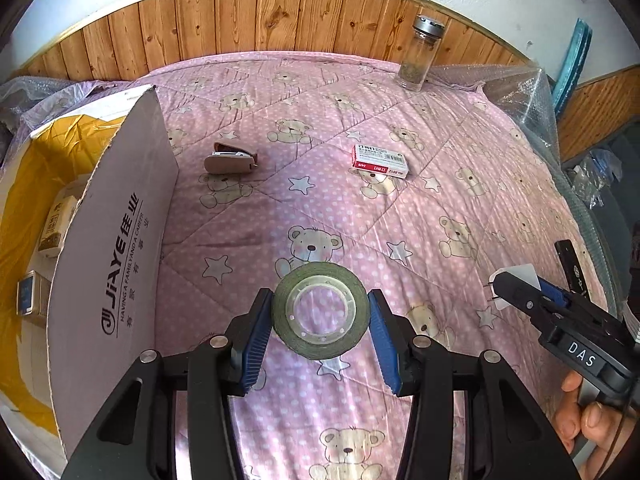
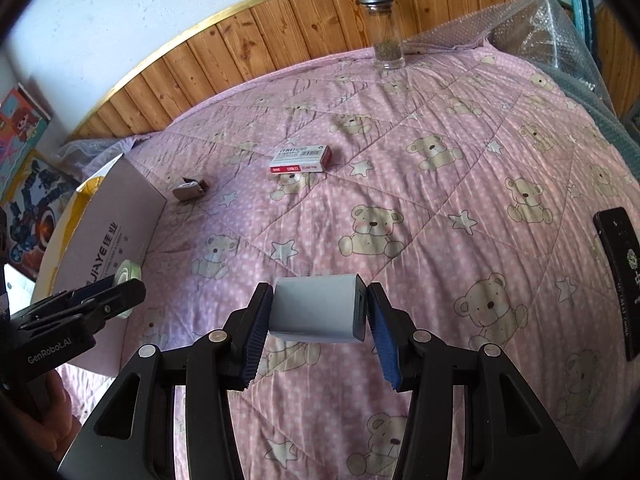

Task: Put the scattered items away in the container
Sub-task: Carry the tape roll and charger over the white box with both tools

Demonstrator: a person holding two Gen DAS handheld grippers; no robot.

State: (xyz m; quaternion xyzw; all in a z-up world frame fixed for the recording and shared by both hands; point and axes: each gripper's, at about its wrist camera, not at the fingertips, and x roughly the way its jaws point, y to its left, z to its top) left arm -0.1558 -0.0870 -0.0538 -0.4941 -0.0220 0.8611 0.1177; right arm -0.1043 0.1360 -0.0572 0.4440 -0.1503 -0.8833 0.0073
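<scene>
The roll of tape (image 1: 320, 311) sits upright on its edge between the blue pads of the left gripper (image 1: 320, 312), both pads pressed against its dark rim, so the fingers are clamped on it above the pink bear-print quilt (image 1: 400, 220). In the right wrist view the same roll (image 2: 127, 276) shows just beside the flap of the cardboard box (image 2: 116, 216), with the left gripper (image 2: 116, 296) reaching in from the lower left and a hand (image 2: 48, 416) behind it on the handle.

The right gripper (image 2: 320, 312) holds a small grey-white charger plug (image 2: 316, 308), its pads closed on the two side faces; the block is tilted a little, its dark end face turned to the right. From the left wrist view the right gripper (image 1: 516, 292) comes in from the right edge, the plug (image 1: 516, 280) at its tip with two metal pins pointing left, and a hand (image 1: 588, 416) grips the handle below.

The cardboard box (image 1: 120, 220) stands at the left with one printed flap raised. It is lined with yellow plastic (image 1: 44, 168), and inside lie a pale carton (image 1: 58, 220) and a small box with a blue face (image 1: 28, 294).

Out on the quilt, a beige stapler (image 1: 230, 158) lies near the box flap and a red-and-white staple box (image 1: 381, 161) lies well apart to its right. A glass bottle with a metal lid (image 1: 420, 54) stands upright at the far edge by the wooden panelling (image 1: 260, 16). A black remote (image 2: 618, 280) lies near the right edge, and bubble wrap (image 2: 560, 28) is heaped at the far right corner.
</scene>
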